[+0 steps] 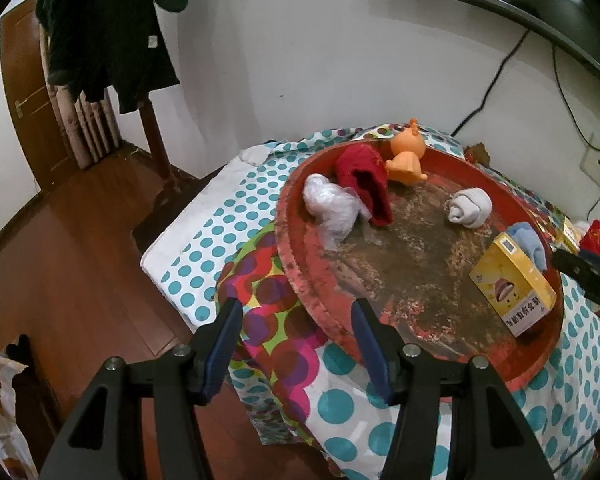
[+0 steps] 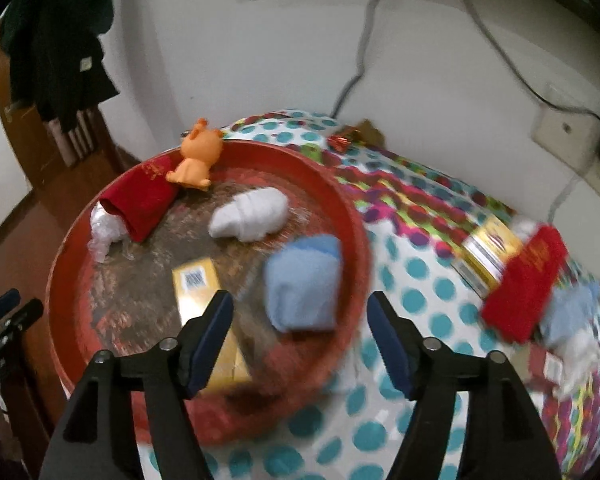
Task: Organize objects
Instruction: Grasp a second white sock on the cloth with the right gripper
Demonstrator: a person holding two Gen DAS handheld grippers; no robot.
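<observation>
A round red tray (image 1: 300,280) (image 2: 352,216) lies on a dotted cloth. It holds an orange toy (image 1: 406,156) (image 2: 196,160), a red pouch (image 1: 364,184) (image 2: 140,204), a clear plastic bag (image 1: 332,208) (image 2: 106,228), a white rolled sock (image 1: 470,208) (image 2: 252,216), a blue sock (image 1: 530,244) (image 2: 304,284) and a yellow box (image 1: 514,288) (image 2: 204,304). My left gripper (image 1: 296,340) is open and empty over the tray's near left rim. My right gripper (image 2: 300,336) is open and empty just before the blue sock; it also shows in the left wrist view (image 1: 588,276).
Right of the tray on the cloth lie another yellow box (image 2: 488,252), a red pouch (image 2: 524,284) and more socks (image 2: 568,316), blurred. Cables and a wall socket (image 2: 564,132) are behind. A wooden chair with dark clothes (image 1: 104,32) stands at the left over wooden floor.
</observation>
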